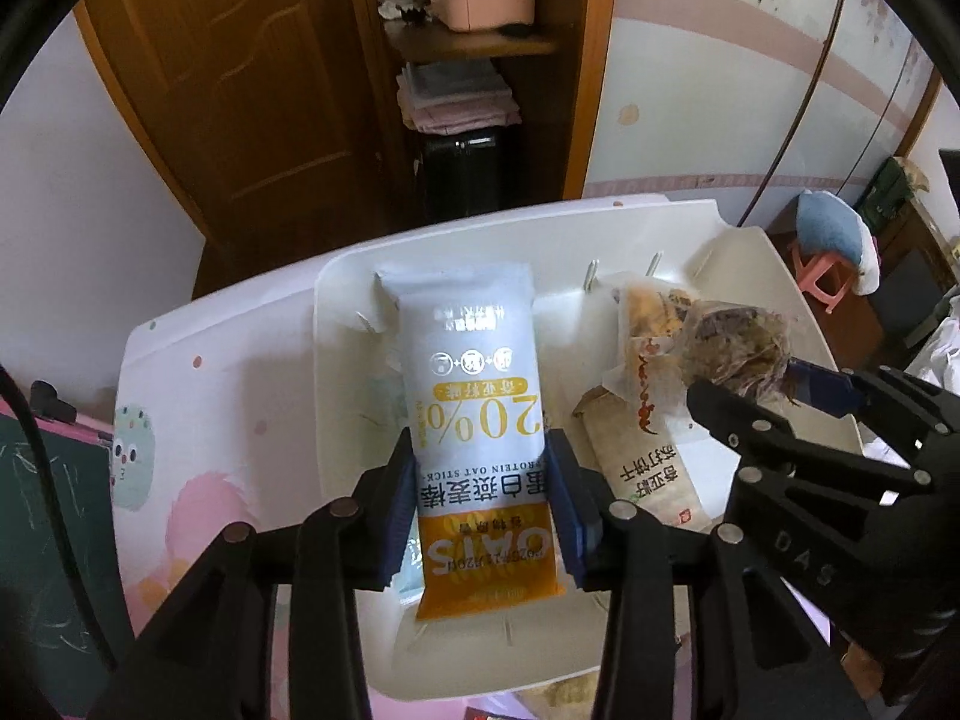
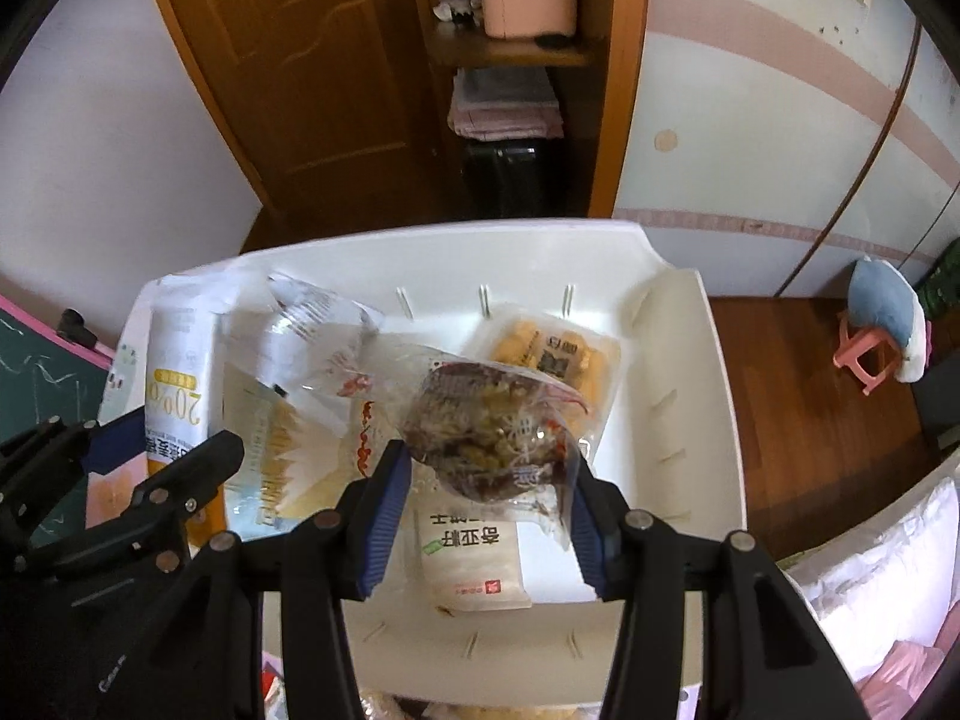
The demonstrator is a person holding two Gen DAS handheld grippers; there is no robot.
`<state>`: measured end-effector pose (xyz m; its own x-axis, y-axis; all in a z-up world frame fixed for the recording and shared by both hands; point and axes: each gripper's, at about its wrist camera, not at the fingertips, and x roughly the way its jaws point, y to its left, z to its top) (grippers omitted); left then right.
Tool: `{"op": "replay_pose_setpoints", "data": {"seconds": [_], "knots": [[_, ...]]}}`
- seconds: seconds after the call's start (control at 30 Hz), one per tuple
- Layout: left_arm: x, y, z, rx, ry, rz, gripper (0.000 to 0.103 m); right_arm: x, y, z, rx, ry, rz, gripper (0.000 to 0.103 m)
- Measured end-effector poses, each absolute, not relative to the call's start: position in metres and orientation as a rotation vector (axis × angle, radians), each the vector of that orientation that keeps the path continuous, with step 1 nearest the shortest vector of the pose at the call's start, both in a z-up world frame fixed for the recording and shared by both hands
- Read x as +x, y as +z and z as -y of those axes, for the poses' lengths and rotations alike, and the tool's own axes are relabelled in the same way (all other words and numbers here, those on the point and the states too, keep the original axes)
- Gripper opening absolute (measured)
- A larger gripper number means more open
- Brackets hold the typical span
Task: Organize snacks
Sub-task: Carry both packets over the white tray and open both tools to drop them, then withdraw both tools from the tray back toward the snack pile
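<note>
**White bin, both tools clamped on snacks**

White bin (image 2: 678, 396) holds the snacks. Left tool (image 1: 485, 510) is closed on the oat bar (image 1: 474, 420); blue pads (image 1: 399, 510) press both long sides at the pack's lower half. Bar points away from the camera, print upside down, orange end nearest the tool, far end reaching toward the bin's back wall. It looks held just above the bin floor; contact underneath cannot be told.

Right tool (image 2: 489, 516) is closed on the dark snack (image 2: 480, 426), a clear wrapper with dark and yellowish bits inside. Pads grip the wrapper's lower sides, the lump bulging out ahead of the fingertips. It hangs over the cracker pack (image 2: 474, 552), which lies flat on the bin floor just below the tool. From the left wrist view the same dark snack (image 1: 738, 348) shows at right, raised above the other packs, right tool (image 1: 774, 396) coming in from the right edge.

Yellow pack (image 2: 552, 354) lies beyond the dark snack, near the back wall. Clear wrappers (image 2: 312, 324) sit between the oat bar (image 2: 174, 384) and the dark snack. Left tool (image 2: 138, 456) shows at the left edge of the right wrist view.

Both tools point forward and down into the bin, side by side, near each other but apart.
</note>
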<state>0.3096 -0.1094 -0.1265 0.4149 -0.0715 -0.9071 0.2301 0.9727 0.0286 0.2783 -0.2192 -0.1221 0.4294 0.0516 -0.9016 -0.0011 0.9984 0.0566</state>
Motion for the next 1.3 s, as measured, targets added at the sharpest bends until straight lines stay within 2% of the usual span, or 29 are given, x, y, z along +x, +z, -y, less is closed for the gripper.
{"op": "replay_pose_setpoints", "data": {"seconds": [0.03, 0.1, 0.13, 0.2, 0.23, 0.37, 0.4, 0.47, 1.3], "knots": [[0.311, -0.129, 0.110, 0.156, -0.189, -1.131, 0.040, 0.278, -0.127, 0.220, 0.051, 0.031, -1.133, 0.051], [0.313, -0.135, 0.110, 0.158, -0.184, -1.146, 0.054, 0.280, -0.131, 0.219, 0.051, 0.037, -1.137, 0.051], [0.314, -0.137, 0.109, 0.163, -0.171, -1.149, 0.058, 0.279, -0.133, 0.218, 0.050, 0.039, -1.131, 0.050], [0.315, -0.141, 0.105, 0.162, -0.153, -1.149, 0.074, 0.280, -0.136, 0.220, 0.051, 0.026, -1.128, 0.051], [0.316, -0.143, 0.101, 0.154, -0.145, -1.150, 0.077, 0.280, -0.138, 0.222, 0.060, 0.025, -1.132, 0.053], [0.316, -0.146, 0.091, 0.107, -0.173, -1.168, 0.087, 0.283, -0.144, 0.230, 0.106, 0.013, -1.145, 0.074], [0.316, -0.146, 0.090, 0.100, -0.182, -1.169, 0.089, 0.283, -0.145, 0.232, 0.114, 0.012, -1.145, 0.075], [0.314, -0.144, 0.091, 0.111, -0.189, -1.164, 0.091, 0.281, -0.145, 0.232, 0.126, 0.012, -1.140, 0.077], [0.289, -0.118, 0.084, 0.109, -0.167, -1.141, 0.091, 0.261, -0.118, 0.238, 0.163, 0.003, -1.081, 0.078]]}}
